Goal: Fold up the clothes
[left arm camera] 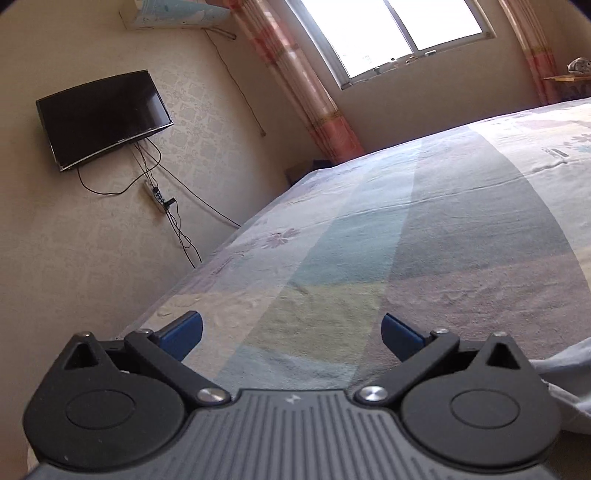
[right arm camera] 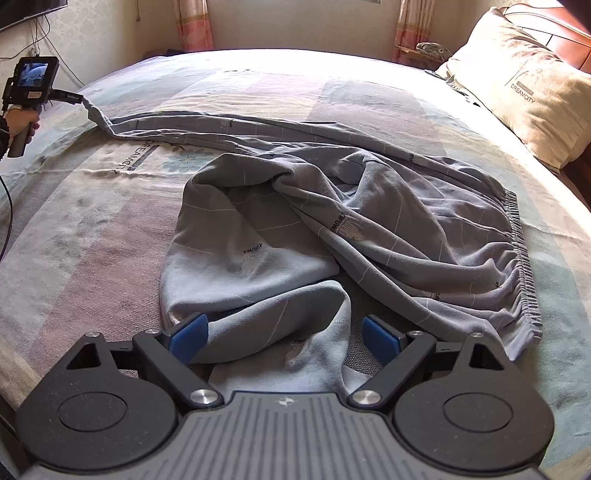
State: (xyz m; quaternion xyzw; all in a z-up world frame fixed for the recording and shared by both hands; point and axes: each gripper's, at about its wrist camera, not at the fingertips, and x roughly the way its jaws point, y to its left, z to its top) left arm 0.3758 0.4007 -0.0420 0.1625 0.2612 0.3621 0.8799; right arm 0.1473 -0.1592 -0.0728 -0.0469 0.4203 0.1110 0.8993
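Grey pyjama trousers (right arm camera: 388, 221) with thin grid lines lie crumpled on the bed, their elastic waistband (right arm camera: 521, 266) to the right. One leg (right arm camera: 207, 127) stretches far left, and its end meets the tip of my left gripper (right arm camera: 79, 99), held by a hand (right arm camera: 18, 125). In the left wrist view my left gripper (left arm camera: 291, 334) is open with nothing between its blue pads; a bit of grey cloth (left arm camera: 565, 373) shows at the lower right. My right gripper (right arm camera: 283, 338) is open low over the other leg (right arm camera: 295, 332), whose fabric lies between the fingers.
The patterned bedsheet (right arm camera: 92, 221) covers the whole bed. A pillow (right arm camera: 517, 85) lies at the far right. The bed's left edge faces a wall with a television (left arm camera: 103, 118), a power strip (left arm camera: 157, 194) and hanging cables. A window (left arm camera: 388, 33) with curtains is beyond.
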